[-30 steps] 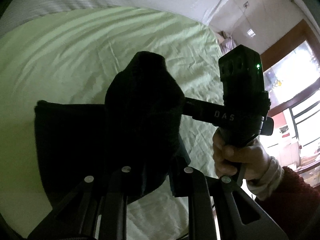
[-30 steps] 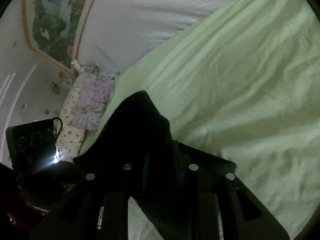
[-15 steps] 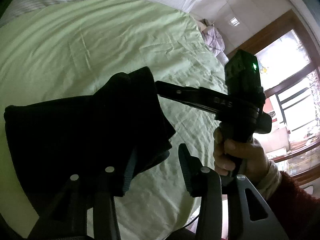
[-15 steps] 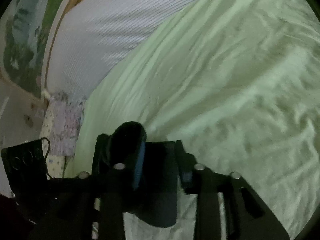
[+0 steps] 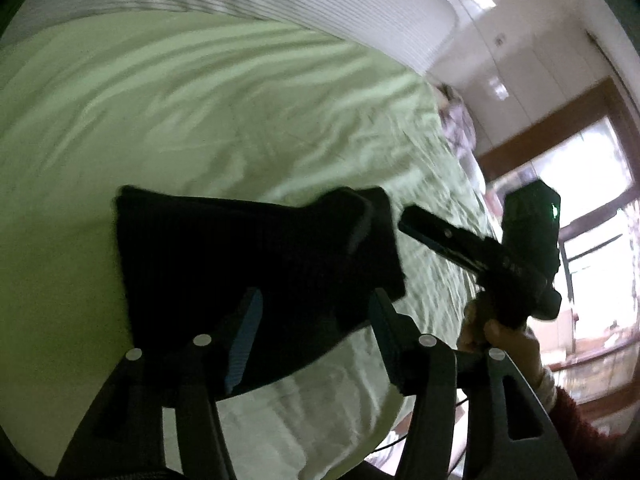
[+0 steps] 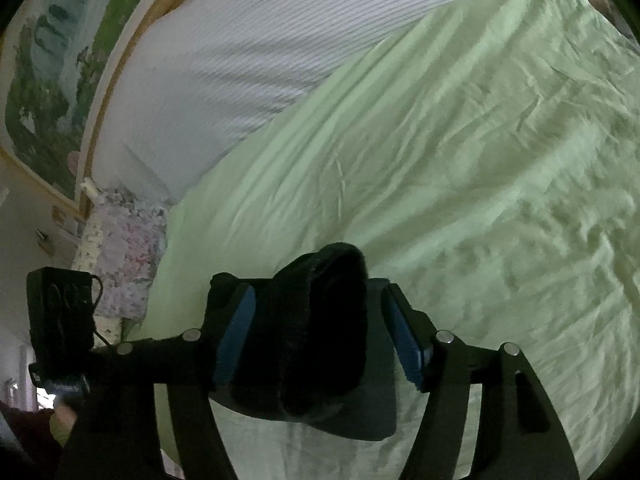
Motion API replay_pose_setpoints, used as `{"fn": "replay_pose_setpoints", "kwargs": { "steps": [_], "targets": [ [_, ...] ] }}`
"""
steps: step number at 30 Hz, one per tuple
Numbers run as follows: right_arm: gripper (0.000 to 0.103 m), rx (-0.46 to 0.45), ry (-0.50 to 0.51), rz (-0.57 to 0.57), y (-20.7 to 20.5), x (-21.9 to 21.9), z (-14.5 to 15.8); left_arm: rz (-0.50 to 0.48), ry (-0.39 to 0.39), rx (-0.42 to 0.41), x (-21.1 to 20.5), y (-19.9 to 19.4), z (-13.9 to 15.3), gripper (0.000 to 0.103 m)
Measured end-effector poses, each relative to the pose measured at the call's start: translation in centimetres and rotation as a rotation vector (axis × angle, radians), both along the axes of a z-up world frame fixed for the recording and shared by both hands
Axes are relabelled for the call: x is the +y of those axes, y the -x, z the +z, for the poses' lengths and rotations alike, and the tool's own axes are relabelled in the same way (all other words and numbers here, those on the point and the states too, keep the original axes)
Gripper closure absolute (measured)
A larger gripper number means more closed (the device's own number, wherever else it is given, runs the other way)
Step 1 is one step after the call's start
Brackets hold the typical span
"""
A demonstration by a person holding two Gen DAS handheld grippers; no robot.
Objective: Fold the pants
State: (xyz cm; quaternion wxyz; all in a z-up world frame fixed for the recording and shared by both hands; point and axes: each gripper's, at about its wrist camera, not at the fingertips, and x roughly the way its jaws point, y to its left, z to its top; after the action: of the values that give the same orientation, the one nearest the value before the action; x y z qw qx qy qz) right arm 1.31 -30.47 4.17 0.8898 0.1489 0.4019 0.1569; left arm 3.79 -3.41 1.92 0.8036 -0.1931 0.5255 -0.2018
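The black pants (image 5: 256, 276) lie folded in a dark block on the green bed sheet (image 5: 200, 120). My left gripper (image 5: 314, 320) hovers over their near edge. Its jaws are opening, and the cloth lies under the gap with neither pad pressing on it. In the right wrist view a thick roll of the pants (image 6: 320, 332) stands between the blue pads (image 6: 236, 340) of my right gripper (image 6: 320, 320). Those jaws are opening too, and the right pad is clear of the cloth. The right gripper (image 5: 480, 256), held by a hand (image 5: 500, 332), points at the pants' right end.
A white striped cover (image 5: 240, 0) lies across the back of the bed. A floral pillow (image 6: 124, 248) sits at the bed's side, under a framed painting (image 6: 48, 60). A bright window (image 5: 592, 220) is on the right. The bed's edge runs along the bottom right.
Both grippers went from shut on raised bunches of the pants to open. The pants have dropped and now lie flatter on the sheet. Both grippers have drawn back a little.
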Motion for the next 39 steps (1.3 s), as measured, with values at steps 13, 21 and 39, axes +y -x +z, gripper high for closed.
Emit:
{"fn": "replay_pose_setpoints", "kwargs": {
  "steps": [13,21,39],
  "targets": [
    [0.032,0.026,0.089,-0.07,0.8,2.5,-0.7,0.172,0.031,0.046,6.0,0.8,-1.7,0.039],
    [0.031,0.062,0.12,-0.125,0.3,3.2,-1.9,0.186,0.025,0.085,6.3,0.3,-3.3,0.038],
    [0.035,0.164,0.145,-0.159,1.9,-0.1,-5.3,0.232,-0.042,0.154,6.3,-1.4,-7.1,0.034]
  ]
}}
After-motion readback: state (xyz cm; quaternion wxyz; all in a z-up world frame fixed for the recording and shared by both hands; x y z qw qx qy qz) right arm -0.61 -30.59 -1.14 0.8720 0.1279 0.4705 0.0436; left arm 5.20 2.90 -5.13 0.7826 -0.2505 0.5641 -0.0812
